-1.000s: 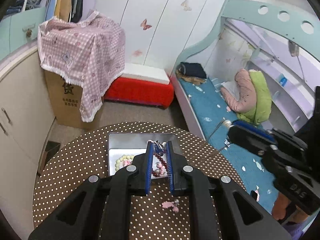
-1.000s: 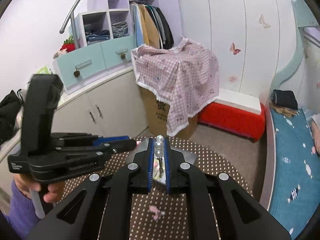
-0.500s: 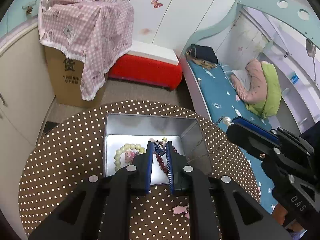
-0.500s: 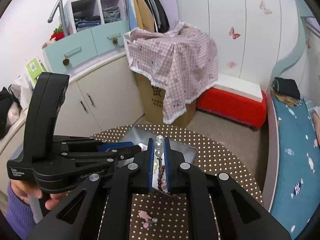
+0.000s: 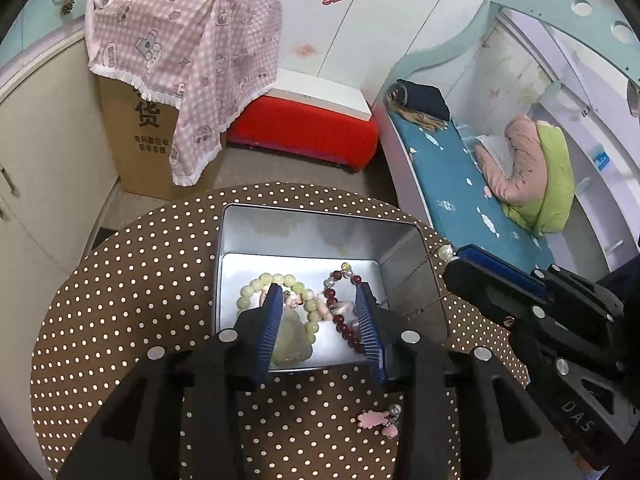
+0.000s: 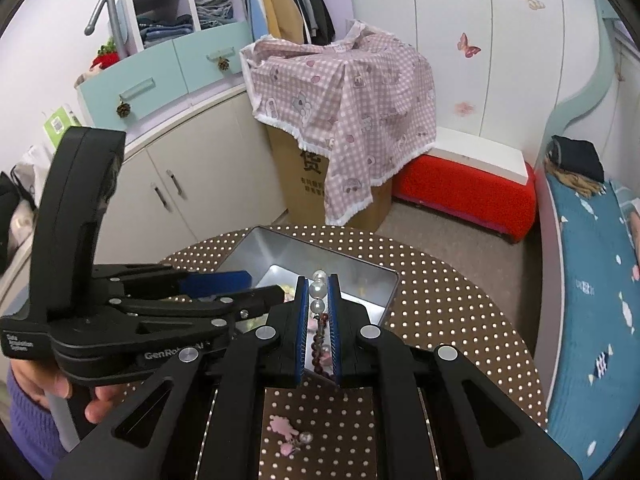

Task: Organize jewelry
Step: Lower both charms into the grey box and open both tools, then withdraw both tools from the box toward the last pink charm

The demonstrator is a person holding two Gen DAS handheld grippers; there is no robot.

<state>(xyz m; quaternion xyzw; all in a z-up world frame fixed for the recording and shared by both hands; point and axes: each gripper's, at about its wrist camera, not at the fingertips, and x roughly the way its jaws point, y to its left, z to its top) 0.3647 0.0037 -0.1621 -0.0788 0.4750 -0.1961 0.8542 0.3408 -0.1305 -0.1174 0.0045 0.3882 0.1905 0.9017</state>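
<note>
L gripper (image 5: 320,320) jaws just opened over tin (image 5: 320,232), red bead bracelet (image 5: 340,320) lying loose between. R gripper (image 6: 319,308) jaws clamped on pearl necklace (image 6: 318,290).

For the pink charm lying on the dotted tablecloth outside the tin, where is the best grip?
Probably from straight above, closing across the larger pink flower-shaped piece of the pink charm. It lies flat on the tablecloth, and that piece is its broadest part; the pearl bead and smaller bits look too slight.

1. We see a rectangular silver metal tin (image 5: 320,236), open, on the dotted table.
2. Inside the tin lie a pale green bead bracelet (image 5: 298,300) and a dark red bead strand (image 5: 340,320).
3. A pink flower-shaped hair clip (image 5: 378,422) lies just outside the tin's near wall.
</note>
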